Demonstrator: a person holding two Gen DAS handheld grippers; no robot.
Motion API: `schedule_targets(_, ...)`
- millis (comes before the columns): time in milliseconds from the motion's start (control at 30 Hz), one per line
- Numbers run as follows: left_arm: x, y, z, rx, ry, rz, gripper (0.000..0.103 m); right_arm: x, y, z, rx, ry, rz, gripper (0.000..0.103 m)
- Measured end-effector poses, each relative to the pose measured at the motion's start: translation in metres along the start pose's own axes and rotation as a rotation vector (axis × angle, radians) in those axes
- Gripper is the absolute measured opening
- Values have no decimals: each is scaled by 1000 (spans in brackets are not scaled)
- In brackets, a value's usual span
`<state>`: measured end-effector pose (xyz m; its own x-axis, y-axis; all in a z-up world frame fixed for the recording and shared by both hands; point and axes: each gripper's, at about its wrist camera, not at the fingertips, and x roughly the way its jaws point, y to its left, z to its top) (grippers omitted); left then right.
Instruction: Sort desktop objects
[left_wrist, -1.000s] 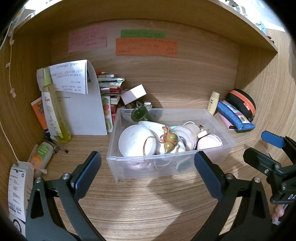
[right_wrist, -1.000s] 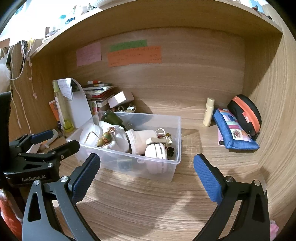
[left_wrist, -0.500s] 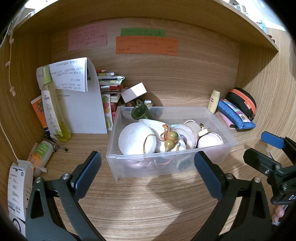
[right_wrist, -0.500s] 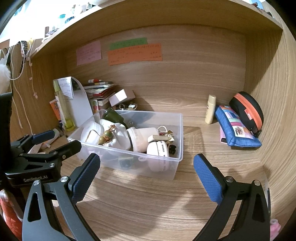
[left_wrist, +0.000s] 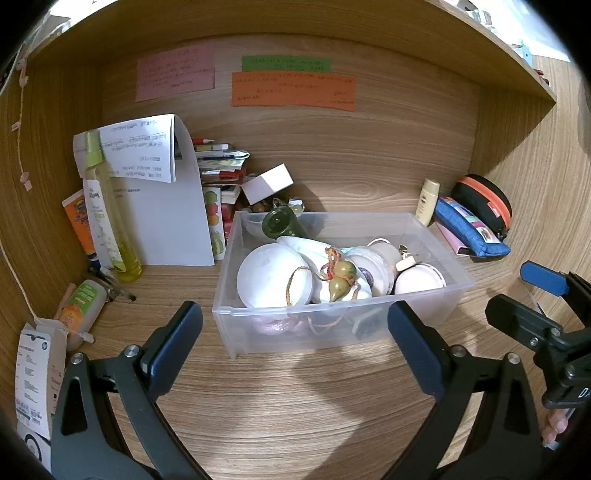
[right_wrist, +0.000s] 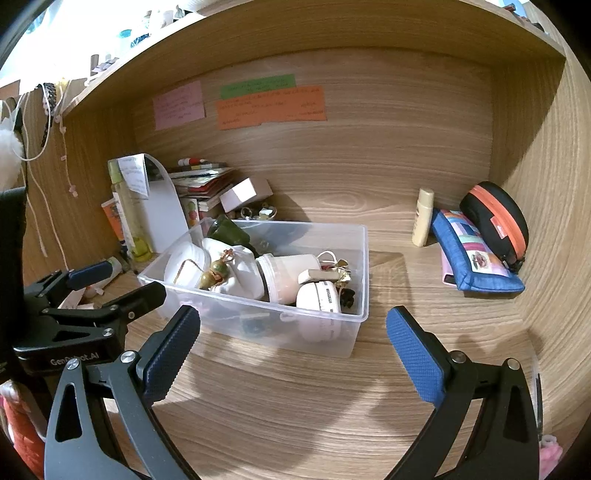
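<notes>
Left wrist view: the left gripper (left_wrist: 293, 334) hangs low in the frame, its fingers (left_wrist: 173, 343) spread wide and holding nothing, above the wooden surface (left_wrist: 295, 406). Just beyond them, at centre, sits a clear plastic bin (left_wrist: 332, 332) crowded with white round containers (left_wrist: 273, 275), a dark green bottle (left_wrist: 277, 225) and a pair of small gourds on cord (left_wrist: 340, 278). At the left edge stand a tall yellow-green bottle (left_wrist: 105, 214) and a curled sheet of paper (left_wrist: 162, 192); at the right — a blue pouch (left_wrist: 469, 232), a black case with an orange zip (left_wrist: 484, 199) and a small cream tube (left_wrist: 427, 201).

Right wrist view: the right gripper (right_wrist: 293, 341) is likewise agape and empty at the bottom of the frame. The bin lies left of centre, the pouch and case at the right — well apart from it. The left gripper shows at the lower left edge
</notes>
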<state>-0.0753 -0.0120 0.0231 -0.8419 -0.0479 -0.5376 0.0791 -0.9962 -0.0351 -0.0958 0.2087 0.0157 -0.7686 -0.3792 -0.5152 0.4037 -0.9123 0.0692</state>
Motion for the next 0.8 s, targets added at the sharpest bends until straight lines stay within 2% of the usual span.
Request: schedule_targets(800, 0, 3, 3, -9, 18, -47, 102, -5, 4, 1, -18, -4, 15, 101)
